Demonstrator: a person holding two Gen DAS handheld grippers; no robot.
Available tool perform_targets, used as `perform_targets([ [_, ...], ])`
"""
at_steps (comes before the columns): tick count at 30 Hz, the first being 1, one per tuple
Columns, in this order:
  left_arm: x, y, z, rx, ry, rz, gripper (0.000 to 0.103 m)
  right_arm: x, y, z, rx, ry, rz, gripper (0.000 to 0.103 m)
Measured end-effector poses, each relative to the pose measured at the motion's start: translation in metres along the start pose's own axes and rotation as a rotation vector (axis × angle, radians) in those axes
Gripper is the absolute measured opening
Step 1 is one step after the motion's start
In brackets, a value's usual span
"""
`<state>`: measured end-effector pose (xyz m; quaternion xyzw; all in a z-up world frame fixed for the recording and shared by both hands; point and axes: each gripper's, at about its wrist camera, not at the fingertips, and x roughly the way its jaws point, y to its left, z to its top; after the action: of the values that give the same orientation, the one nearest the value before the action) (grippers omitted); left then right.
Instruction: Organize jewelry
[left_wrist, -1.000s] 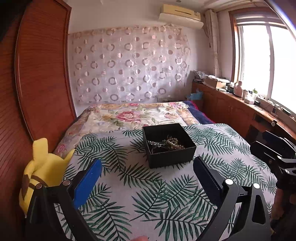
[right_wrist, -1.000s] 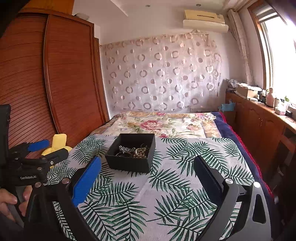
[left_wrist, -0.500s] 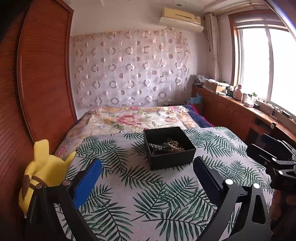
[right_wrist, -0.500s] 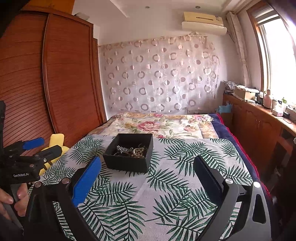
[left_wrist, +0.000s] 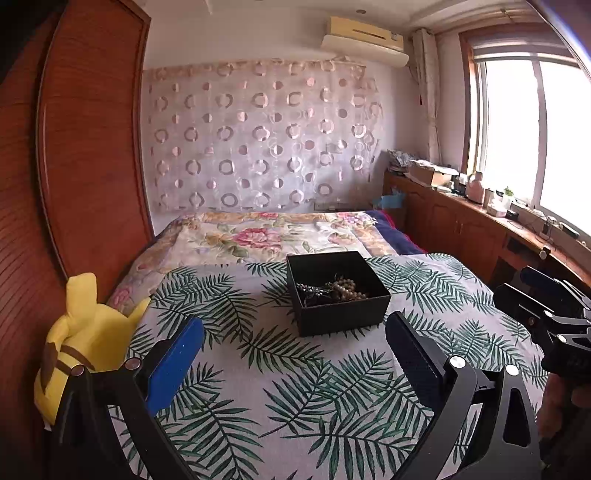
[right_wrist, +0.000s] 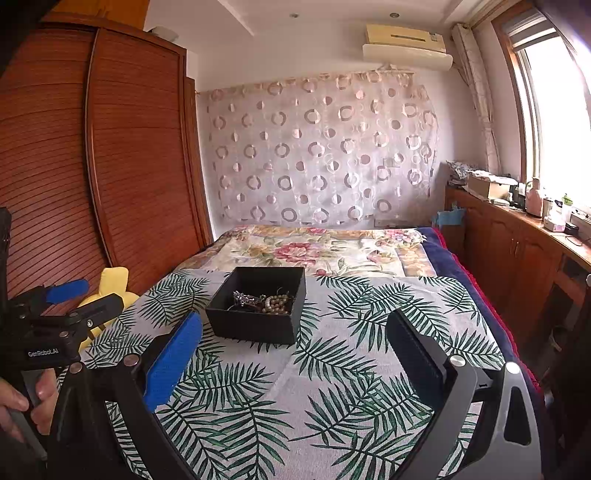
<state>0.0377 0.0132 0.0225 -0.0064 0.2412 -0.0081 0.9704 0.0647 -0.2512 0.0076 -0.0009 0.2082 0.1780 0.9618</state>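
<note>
A black open box (left_wrist: 338, 293) stands on the palm-leaf bedspread (left_wrist: 280, 387). It holds a pearl bead strand (left_wrist: 349, 290) and a tangle of silver chain (left_wrist: 310, 291). The box also shows in the right wrist view (right_wrist: 258, 310), with the beads (right_wrist: 277, 302) inside. My left gripper (left_wrist: 295, 354) is open and empty, near of the box. My right gripper (right_wrist: 295, 354) is open and empty, near of the box and to its right. Each gripper shows at the edge of the other's view.
A yellow plush toy (left_wrist: 81, 343) lies at the bed's left edge by the wooden wardrobe (left_wrist: 74, 166). A floral blanket (left_wrist: 266, 236) covers the far bed. A wooden counter with clutter (left_wrist: 480, 206) runs under the window on the right.
Both grippers have tilted up and drawn back a little, so the box sits lower in both views. Both stay open. The box and jewelry have not moved.
</note>
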Motion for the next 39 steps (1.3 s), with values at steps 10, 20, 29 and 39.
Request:
perform_targets([
  [10, -0.0024, -0.0015, -0.0002, -0.002, -0.011, 0.005, 0.095, -0.0006, -0.0013, -0.0014, 0.0, -0.004, -0.027, 0.1],
  [20, -0.0052, -0.0021, 0.0049, -0.001, -0.026, 0.01, 0.095, -0.0009, -0.0031, -0.0019, 0.004, -0.005, -0.029, 0.1],
  [29, -0.0056, -0.0022, 0.0038, -0.001, -0.027, 0.011, 0.095, -0.0008, -0.0025, -0.002, 0.005, -0.006, -0.03, 0.1],
  [39, -0.0055, -0.0024, 0.003, -0.001, -0.028, 0.01, 0.095, -0.0013, -0.0029, -0.002, 0.005, -0.007, -0.029, 0.1],
])
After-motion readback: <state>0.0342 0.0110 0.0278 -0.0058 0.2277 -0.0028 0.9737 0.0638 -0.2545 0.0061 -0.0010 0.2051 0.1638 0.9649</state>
